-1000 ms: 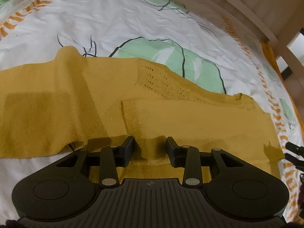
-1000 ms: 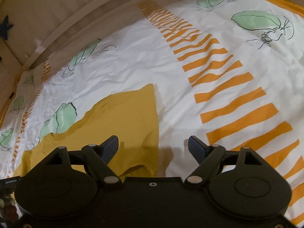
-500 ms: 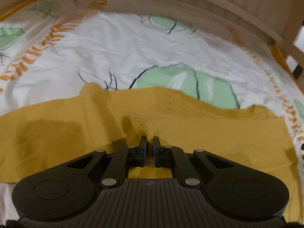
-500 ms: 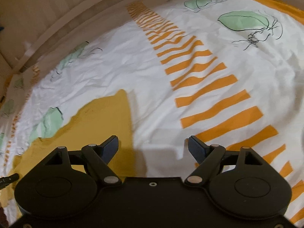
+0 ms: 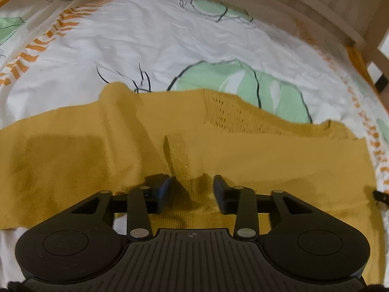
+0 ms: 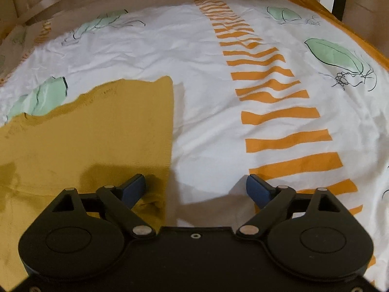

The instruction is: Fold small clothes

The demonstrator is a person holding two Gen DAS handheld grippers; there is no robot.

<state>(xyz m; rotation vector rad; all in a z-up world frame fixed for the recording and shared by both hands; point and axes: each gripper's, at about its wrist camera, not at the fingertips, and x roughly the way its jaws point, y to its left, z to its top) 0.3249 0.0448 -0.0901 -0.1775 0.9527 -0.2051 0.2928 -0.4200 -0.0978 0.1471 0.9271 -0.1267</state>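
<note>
Mustard knit: the small garment [image 5: 218,150] lies spread on the bed sheet [image 5: 145,43], one flap already doubled over its middle.
Left hand-held gripper [image 5: 192,189]: jaws parted, straddling a raised ridge of the folded flap, nothing pinched.
Right hand-held gripper [image 6: 195,187]: spread wide, one finger over the garment's straight side edge [image 6: 170,131], the other over bare sheet.
Risk: a close here could catch sheet along with knit, and a lift would drag the bedding.
Second risk: the loose ridge may slide, skewing the fold.
</note>
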